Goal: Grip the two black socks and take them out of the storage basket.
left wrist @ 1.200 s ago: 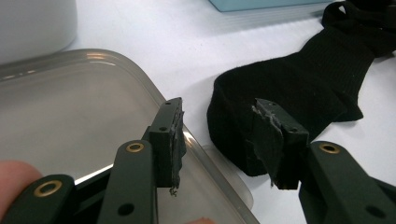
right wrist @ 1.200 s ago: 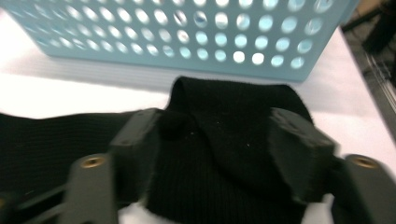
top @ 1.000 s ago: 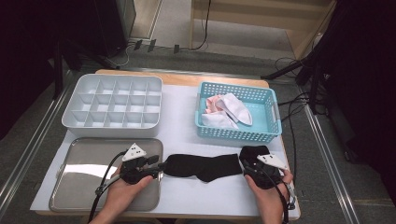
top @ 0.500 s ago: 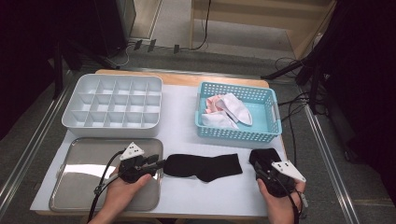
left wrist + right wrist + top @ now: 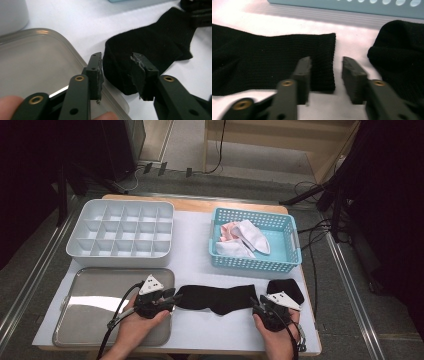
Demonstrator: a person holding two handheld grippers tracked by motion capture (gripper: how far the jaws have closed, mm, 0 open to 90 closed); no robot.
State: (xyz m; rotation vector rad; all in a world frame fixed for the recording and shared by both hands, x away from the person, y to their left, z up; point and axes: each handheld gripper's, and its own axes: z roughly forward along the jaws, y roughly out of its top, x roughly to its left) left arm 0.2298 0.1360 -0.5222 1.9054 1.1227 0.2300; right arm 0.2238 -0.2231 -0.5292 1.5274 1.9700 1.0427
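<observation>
A black sock (image 5: 220,299) lies flat along the front of the white table. Its toe end (image 5: 150,45) lies between the jaws of my left gripper (image 5: 175,299) (image 5: 117,55). Those jaws have just been closing and still stand apart, not squeezing the cloth. My right gripper (image 5: 256,306) (image 5: 326,60) is at the sock's cuff (image 5: 322,62). Its jaws have just been closing too; one is over the cloth, the other on bare table past the cuff edge, with a gap between. A second black sock (image 5: 286,289) (image 5: 399,55) lies bunched just right of that gripper.
A metal tray (image 5: 85,320) (image 5: 37,62) lies at the front left under my left hand. Behind it stands a grey compartment box (image 5: 120,261). A blue basket (image 5: 255,265) (image 5: 337,5) at the back right holds white and pink socks (image 5: 247,237).
My right gripper swung out to the right over the bunched sock, then came back left to the flat sock's cuff. The left gripper stayed at the toe end.
</observation>
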